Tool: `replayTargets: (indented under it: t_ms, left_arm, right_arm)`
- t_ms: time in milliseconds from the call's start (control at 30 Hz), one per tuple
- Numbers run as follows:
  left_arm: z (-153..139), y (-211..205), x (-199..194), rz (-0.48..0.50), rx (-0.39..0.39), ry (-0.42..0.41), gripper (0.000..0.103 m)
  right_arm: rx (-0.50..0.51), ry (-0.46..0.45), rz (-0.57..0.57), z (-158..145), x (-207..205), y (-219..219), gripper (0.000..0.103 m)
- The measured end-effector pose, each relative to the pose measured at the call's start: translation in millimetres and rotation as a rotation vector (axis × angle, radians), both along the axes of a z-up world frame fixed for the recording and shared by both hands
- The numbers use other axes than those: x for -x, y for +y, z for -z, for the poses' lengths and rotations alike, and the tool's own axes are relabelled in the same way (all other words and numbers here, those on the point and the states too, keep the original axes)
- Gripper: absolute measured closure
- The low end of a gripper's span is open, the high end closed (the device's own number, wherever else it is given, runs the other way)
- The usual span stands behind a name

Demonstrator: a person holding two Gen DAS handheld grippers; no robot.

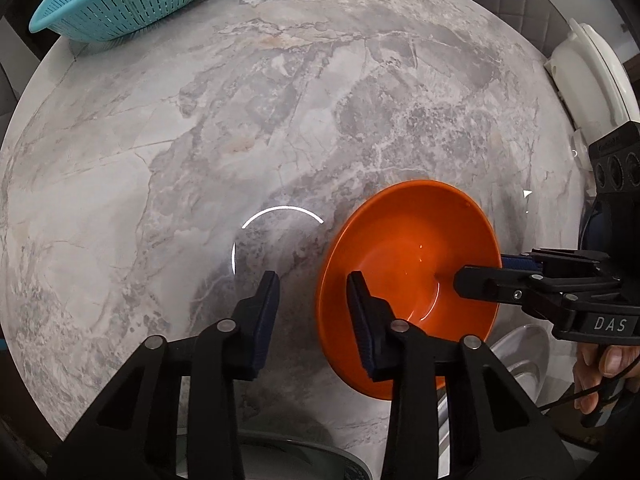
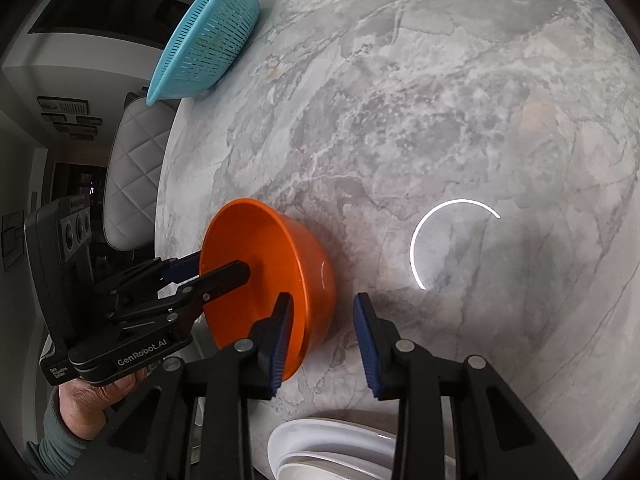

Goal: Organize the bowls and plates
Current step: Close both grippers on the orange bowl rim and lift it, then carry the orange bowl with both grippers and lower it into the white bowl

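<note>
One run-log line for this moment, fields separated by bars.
left gripper: open, astride orange bowl rim | right gripper: open, astride opposite rim | bowl over marble table | blue colander at far edge

Orange bowl [image 1: 408,264] [image 2: 276,280]: glossy, empty, tilted, rim pinched by a gripper, at 4 o'clock in left wrist view. White plates [image 2: 332,452] stacked at 6 o'clock in right wrist view, partly hidden.

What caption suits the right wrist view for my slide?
Left gripper and right gripper each straddle the rim of the bowl, jaws open; colander at the edge of the table.
</note>
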State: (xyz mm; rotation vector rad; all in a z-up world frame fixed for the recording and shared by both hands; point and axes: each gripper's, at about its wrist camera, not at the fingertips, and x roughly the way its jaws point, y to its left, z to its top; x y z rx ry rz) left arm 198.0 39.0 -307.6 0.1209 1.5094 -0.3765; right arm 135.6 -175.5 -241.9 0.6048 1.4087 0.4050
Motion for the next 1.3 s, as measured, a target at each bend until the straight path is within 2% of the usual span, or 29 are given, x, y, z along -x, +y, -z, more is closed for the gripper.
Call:
replayTargets:
  t_ms: [67,133,233,533,700,900,1100,1300]
  left_arm:
    - [1.6,-2.7,-0.4,0.009,-0.005,0.001,0.077]
    - [2.6,-4.2,0.6,0.014,0.001,0.005,0.088]
    - [4.1,-5.7,1.5,0.014,0.008,0.005,0.094]
    - [-2.8,-8.8,1.4,0.015,0.018,-0.015,0.096]
    - [-29.1,5.7,5.4,-0.012,0.041,-0.037,0.096]
    - [-66.7,41.8,22.2,-0.080,0.079,-0.057,0.096]
    - [-110.6,89.7,59.9,-0.142,0.076,-0.115,0.096]
    - [-120.1,143.3,106.9,-0.218,0.051,-0.113,0.096]
  right_arm:
    - [0.002,0.004,-0.007,1.8,-3.1,3.9,0.072]
    - [0.007,0.006,-0.014,2.4,-4.7,6.3,0.076]
    - [0.020,0.006,-0.024,3.6,-7.8,10.8,0.084]
    - [0.053,0.001,-0.020,2.7,-12.0,13.6,0.087]
    - [0.047,-0.005,-0.020,-8.1,-11.3,15.2,0.088]
    - [0.045,-0.048,-0.064,-39.3,-5.2,34.6,0.088]
    - [0.041,-0.104,-0.145,-73.1,7.9,73.2,0.088]
    - [0.054,-0.126,-0.260,-83.7,30.8,129.5,0.088]
